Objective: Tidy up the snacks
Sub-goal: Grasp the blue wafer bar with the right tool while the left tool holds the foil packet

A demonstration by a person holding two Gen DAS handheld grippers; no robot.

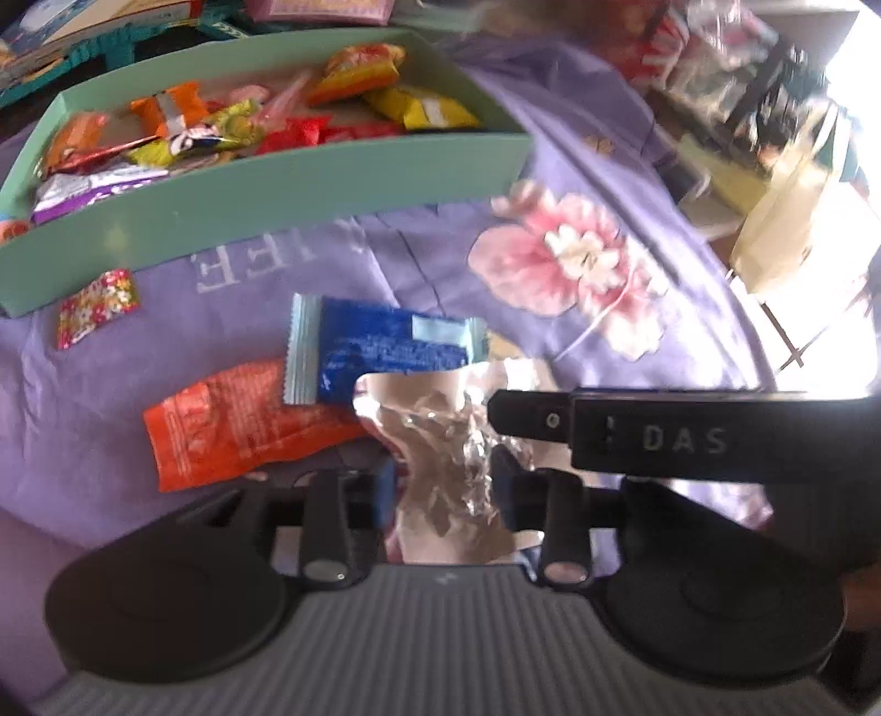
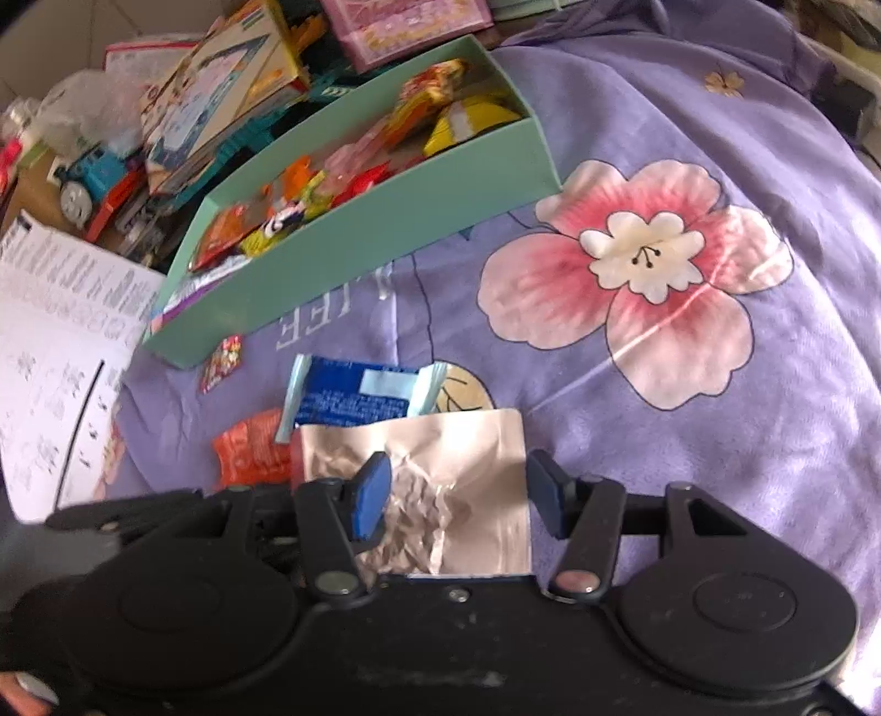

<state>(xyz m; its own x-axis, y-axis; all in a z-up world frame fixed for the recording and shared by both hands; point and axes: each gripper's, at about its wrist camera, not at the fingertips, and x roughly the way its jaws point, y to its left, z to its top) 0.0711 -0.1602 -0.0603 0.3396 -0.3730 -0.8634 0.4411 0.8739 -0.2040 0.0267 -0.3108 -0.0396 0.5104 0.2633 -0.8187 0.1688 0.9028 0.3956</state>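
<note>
A silver foil snack packet [image 1: 440, 440] lies on the purple flowered cloth. My left gripper [image 1: 443, 490] is shut on its crumpled near end. My right gripper [image 2: 460, 498] is open, its blue pads either side of the same silver packet [image 2: 440, 473]; its black finger shows in the left wrist view [image 1: 633, 435]. A blue packet [image 1: 380, 352] and an orange packet [image 1: 237, 424] lie just beyond, partly overlapped. A small floral candy [image 1: 96, 305] lies beside the green box [image 1: 264, 187], which holds several colourful snacks.
Books, a pink box [image 2: 407, 22] and a toy train [image 2: 91, 171] are piled behind the green box. A white printed sheet [image 2: 60, 352] lies at the left. A large pink flower print [image 2: 639, 275] marks the cloth at the right.
</note>
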